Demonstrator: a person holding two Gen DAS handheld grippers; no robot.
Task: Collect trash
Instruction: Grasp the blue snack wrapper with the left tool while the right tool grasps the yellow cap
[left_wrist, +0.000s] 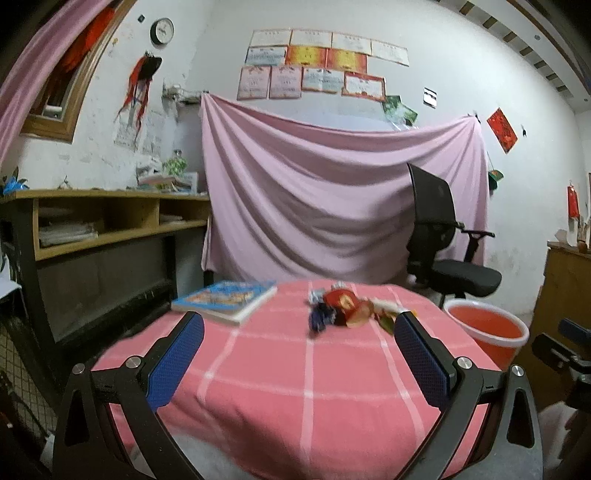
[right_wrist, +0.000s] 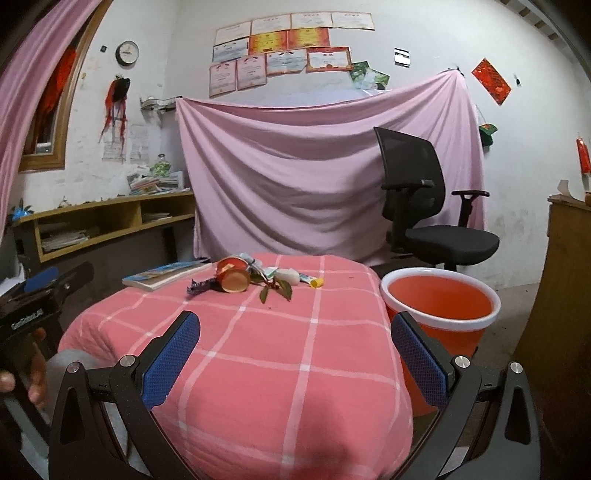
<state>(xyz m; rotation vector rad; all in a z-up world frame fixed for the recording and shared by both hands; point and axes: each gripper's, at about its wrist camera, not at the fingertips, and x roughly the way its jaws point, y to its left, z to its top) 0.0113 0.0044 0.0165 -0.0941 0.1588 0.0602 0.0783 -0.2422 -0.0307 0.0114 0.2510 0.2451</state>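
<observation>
A heap of trash lies at the far side of the pink checked table (right_wrist: 258, 369): a tipped red paper cup (right_wrist: 232, 275), a dark blue wrapper (right_wrist: 201, 285), a leafy twig (right_wrist: 275, 288), a white tube with a yellow cap (right_wrist: 310, 280). In the left wrist view the same heap is blurred, with the red cup (left_wrist: 345, 304) and blue wrapper (left_wrist: 321, 317). My left gripper (left_wrist: 295, 343) is open above the near table, nothing between its fingers. My right gripper (right_wrist: 293, 343) is open too, well short of the heap. An orange bucket (right_wrist: 439, 310) stands right of the table.
A book (left_wrist: 225, 297) lies on the table's far left, also the book (right_wrist: 162, 277) in the right wrist view. A black office chair (right_wrist: 424, 206) stands behind the bucket (left_wrist: 487, 328). A wooden shelf (left_wrist: 110, 218) runs along the left; a pink sheet (left_wrist: 332, 192) hangs behind.
</observation>
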